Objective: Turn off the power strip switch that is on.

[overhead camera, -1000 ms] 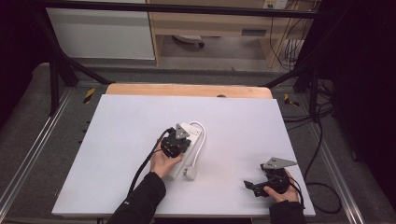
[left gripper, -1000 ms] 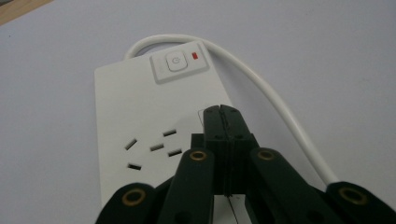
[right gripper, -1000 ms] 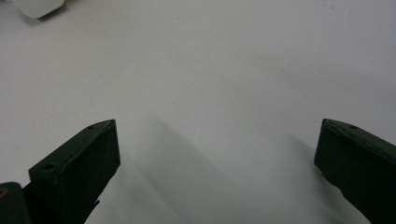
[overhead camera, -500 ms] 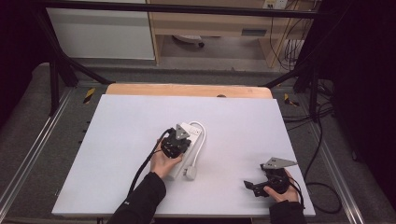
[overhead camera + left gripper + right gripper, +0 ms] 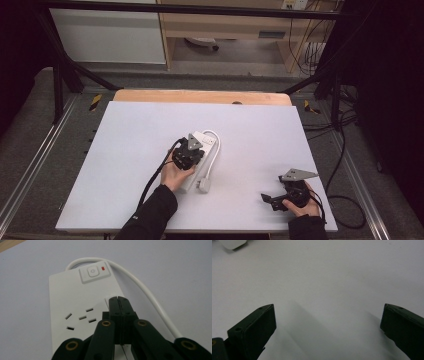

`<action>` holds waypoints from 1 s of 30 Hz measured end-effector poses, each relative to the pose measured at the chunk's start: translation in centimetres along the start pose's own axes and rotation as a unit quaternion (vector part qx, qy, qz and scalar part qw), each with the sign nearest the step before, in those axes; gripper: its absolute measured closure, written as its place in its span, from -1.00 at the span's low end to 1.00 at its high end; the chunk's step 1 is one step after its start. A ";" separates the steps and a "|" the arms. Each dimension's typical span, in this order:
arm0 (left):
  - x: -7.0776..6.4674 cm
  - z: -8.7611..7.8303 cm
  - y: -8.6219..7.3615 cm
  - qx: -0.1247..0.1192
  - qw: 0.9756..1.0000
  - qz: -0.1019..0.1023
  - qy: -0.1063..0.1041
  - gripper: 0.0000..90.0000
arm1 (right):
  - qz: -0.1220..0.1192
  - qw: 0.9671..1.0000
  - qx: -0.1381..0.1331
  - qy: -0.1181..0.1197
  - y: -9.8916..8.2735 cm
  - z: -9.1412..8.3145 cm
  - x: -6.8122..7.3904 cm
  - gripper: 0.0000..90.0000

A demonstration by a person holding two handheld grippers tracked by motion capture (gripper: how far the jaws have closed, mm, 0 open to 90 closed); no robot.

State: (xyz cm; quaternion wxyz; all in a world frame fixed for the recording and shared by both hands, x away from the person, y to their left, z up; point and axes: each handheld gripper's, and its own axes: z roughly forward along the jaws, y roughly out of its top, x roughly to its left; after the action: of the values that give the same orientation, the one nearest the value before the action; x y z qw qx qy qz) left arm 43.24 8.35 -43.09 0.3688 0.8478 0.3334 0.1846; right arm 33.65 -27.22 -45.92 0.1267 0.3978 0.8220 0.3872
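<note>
1. The left gripper (image 5: 118, 302) is sitting right on the white power strip (image 5: 75, 290), its jaws pressed together with no gap between them. Their tips are resting at a small raised white piece set into the strip's face (what that piece is, I cannot tell, since the jaws are covering most of it). Whether they are pinching anything is not clear.

2. Just beside the tips, to their left in the left gripper view, the socket slots (image 5: 80, 318) are lying open and unplugged. Straight beyond the tips, the power button (image 5: 93, 272) and its red lamp (image 5: 103, 269) are marking the strip's far end.

3. So the strip's long axis is running away from the left jaws, almost in line with them, and the white cable (image 5: 147, 300) is looping out of the far end and coming back along the tips' right side.

4. In the high view the left gripper (image 5: 188, 154) is covering the strip's middle, the cable is ending in a plug (image 5: 204, 184) lying loose on the table (image 5: 120, 150), and the right gripper (image 5: 280, 199) is sitting well apart (clearly the farther hand).

5. The right gripper (image 5: 327, 322) is holding its jaws wide over bare table, nothing between them; only a white corner, probably the plug, is showing far off.
</note>
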 end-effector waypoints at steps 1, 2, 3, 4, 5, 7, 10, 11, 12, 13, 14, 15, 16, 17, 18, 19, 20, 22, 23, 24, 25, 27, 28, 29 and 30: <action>0.1 0.0 0.0 0.001 1.000 -0.003 -0.003 1.00 | 0.002 1.000 0.000 0.001 0.0 0.0 0.0 -0.98; 0.1 0.0 0.0 0.001 1.000 -0.007 -0.007 1.00 | 0.001 1.000 0.000 0.000 0.0 0.0 0.0 -0.98; 0.1 -0.1 0.0 0.002 1.000 -0.005 -0.008 1.00 | 0.002 1.000 0.001 0.000 0.0 0.0 0.0 -0.98; 0.0 -0.1 0.0 0.002 1.000 -0.003 -0.008 1.00 | 0.000 1.000 0.000 0.000 0.0 0.0 0.0 -0.98; -0.1 -0.1 0.0 0.001 1.000 -0.001 -0.011 1.00 | 0.000 1.000 0.000 0.001 0.0 0.0 0.0 -0.98; -0.2 -0.2 0.1 -0.002 1.000 -0.001 -0.009 1.00 | 0.000 1.000 0.001 0.001 0.0 0.0 0.0 -0.98; -0.2 -0.5 0.2 -0.005 1.000 -0.001 -0.010 1.00 | 0.000 1.000 0.001 0.001 0.0 0.0 0.0 -0.98; -0.1 -0.6 0.2 -0.005 1.000 -0.001 -0.011 1.00 | 0.001 1.000 0.001 0.000 0.0 0.0 0.0 -0.98; -0.1 -0.7 0.2 -0.005 1.000 0.002 -0.010 1.00 | 0.000 1.000 0.000 0.000 0.0 0.0 0.0 -0.98; -0.1 -0.9 0.2 -0.005 1.000 0.002 -0.009 1.00 | 0.002 1.000 0.000 0.001 0.0 0.0 0.0 -0.98; -0.1 -1.0 0.2 -0.004 1.000 0.001 -0.010 1.00 | 0.003 1.000 0.000 0.001 0.0 0.0 0.0 -0.98; 0.0 -1.2 0.2 -0.003 1.000 0.002 -0.008 1.00 | 0.002 1.000 0.000 0.001 0.0 0.0 0.0 -0.98; 0.0 -1.4 0.2 -0.004 1.000 0.002 -0.008 1.00 | 0.001 1.000 0.001 0.000 0.0 0.0 0.0 -0.98; 0.0 -1.6 0.2 -0.005 1.000 0.001 -0.010 1.00 | 0.002 1.000 0.000 0.000 0.0 0.0 0.0 -0.98; 0.1 -1.8 0.2 -0.005 1.000 0.002 -0.011 1.00 | 0.002 1.000 0.000 0.000 0.0 0.0 0.0 -0.98; 0.1 -2.0 0.2 -0.006 1.000 0.003 -0.011 1.00 | 0.003 1.000 0.000 0.000 0.0 0.0 0.0 -0.98; 0.1 -2.2 0.2 -0.007 1.000 0.002 -0.012 0.99 | 0.003 1.000 0.000 0.000 0.0 0.0 0.0 -0.98; 0.1 -2.5 0.2 -0.008 1.000 0.002 -0.013 0.99 | 0.003 1.000 0.000 0.000 0.0 0.0 0.0 -0.98; 0.2 -2.7 0.2 -0.009 1.000 0.002 -0.015 0.99 | 0.004 1.000 -0.001 0.000 0.0 0.0 0.0 -0.98; 0.2 -2.9 0.2 -0.009 1.000 0.002 -0.016 0.99 | 0.004 1.000 0.000 0.000 0.0 0.0 0.0 -0.98; 0.3 -3.1 0.2 -0.010 1.000 0.002 -0.017 0.99 | 0.005 1.000 0.000 0.000 0.0 0.0 0.0 -0.98; 0.3 -3.5 0.1 -0.012 1.000 0.002 -0.019 0.98 | 0.004 1.000 0.000 -0.001 0.0 0.0 0.0 -0.98; 0.4 -3.7 0.1 -0.012 1.000 0.002 -0.020 0.98 | 0.004 1.000 0.000 0.000 0.0 0.0 0.0 -0.98; 0.4 -3.9 0.0 -0.012 1.000 0.003 -0.022 0.96 | 0.005 1.000 0.000 -0.001 0.0 0.0 0.0 -0.98; 0.5 -4.1 0.0 -0.011 1.000 0.004 -0.023 0.93 | 0.005 1.000 0.000 -0.001 0.0 0.0 0.0 -0.98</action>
State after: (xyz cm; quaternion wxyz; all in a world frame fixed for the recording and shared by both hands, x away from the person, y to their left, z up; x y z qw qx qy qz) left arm 41.31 10.72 -40.37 0.3853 0.8488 0.3196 0.1703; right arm 33.61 -27.22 -45.89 0.1255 0.4029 0.8198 0.3872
